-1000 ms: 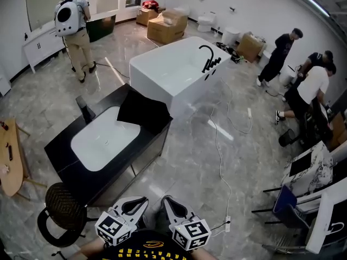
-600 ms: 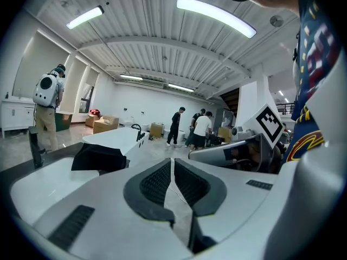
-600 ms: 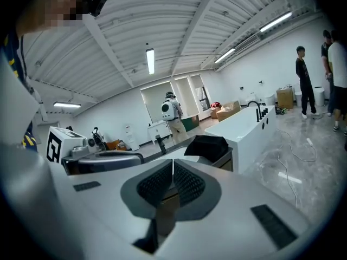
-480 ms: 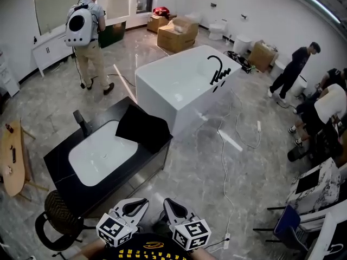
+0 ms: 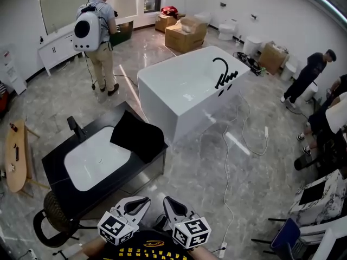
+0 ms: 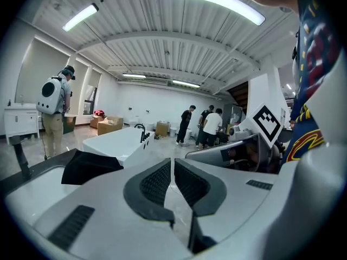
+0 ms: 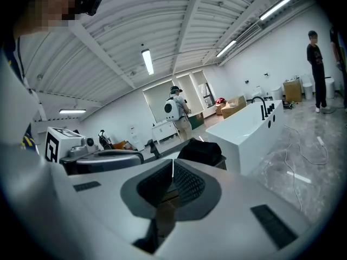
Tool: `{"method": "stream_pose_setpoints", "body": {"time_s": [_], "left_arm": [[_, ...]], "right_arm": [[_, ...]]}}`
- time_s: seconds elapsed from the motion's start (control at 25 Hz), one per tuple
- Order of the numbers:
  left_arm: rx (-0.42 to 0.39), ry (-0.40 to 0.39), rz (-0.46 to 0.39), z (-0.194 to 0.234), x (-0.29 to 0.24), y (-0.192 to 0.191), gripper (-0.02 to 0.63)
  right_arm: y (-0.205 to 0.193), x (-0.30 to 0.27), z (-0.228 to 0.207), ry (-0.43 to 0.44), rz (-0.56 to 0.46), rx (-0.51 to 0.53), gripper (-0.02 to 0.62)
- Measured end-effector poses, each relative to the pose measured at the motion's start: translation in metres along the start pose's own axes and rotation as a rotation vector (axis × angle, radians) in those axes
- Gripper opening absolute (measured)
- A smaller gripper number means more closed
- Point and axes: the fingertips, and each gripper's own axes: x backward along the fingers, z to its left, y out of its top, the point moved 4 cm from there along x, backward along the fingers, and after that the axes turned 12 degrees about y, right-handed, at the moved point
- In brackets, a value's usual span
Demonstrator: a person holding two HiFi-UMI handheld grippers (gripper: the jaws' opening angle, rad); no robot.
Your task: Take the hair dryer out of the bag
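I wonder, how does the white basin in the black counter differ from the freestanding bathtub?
The bathtub stands free on the floor, white all over; the basin is sunk into a black counter. The bathtub is far larger. The bathtub's tap arches like a hook; the basin's tap is short and angular. A black bag lies beside the basin, none by the bathtub. Both are white inside, with black taps.

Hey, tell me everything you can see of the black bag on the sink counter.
The bag is black, matte and soft-looking, like fabric, and it is slumped flat rather than standing. It lies on the end of the black counter nearest the bathtub, with one edge reaching the white basin. Nothing rests on it. No opening, zip or handle can be made out, and no hair dryer shows.
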Motion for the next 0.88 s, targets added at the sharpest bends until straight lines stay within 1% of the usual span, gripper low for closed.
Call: {"method": "stream_pose_setpoints", "body": {"time_s": [0.2, 0.4, 0.56, 0.72, 0.88], "left_arm": [[-0.021, 0.005, 0.014, -0.003, -0.020, 0.009, 0.025], [-0.010, 0.006, 0.036, 0.008, -0.038, 0.012, 0.025], [0.006, 0.003, 0.043, 0.021, -0.054, 0.015, 0.025], [0.017, -0.035, 0.042, 0.030, -0.077, 0.020, 0.025], [0.023, -0.052, 0.027, 0.061, -0.103, 0.037, 0.025]], "right_arm": [[0.007, 0.003, -0.024, -0.002, -0.012, -0.044, 0.012], [0.012, -0.011, -0.039, 0.011, 0.001, -0.061, 0.012], [0.018, -0.020, -0.054, -0.009, 0.012, -0.070, 0.012], [0.029, -0.030, -0.072, -0.036, 0.019, -0.070, 0.012], [0.056, -0.054, -0.095, -0.066, 0.011, -0.059, 0.012]]}}
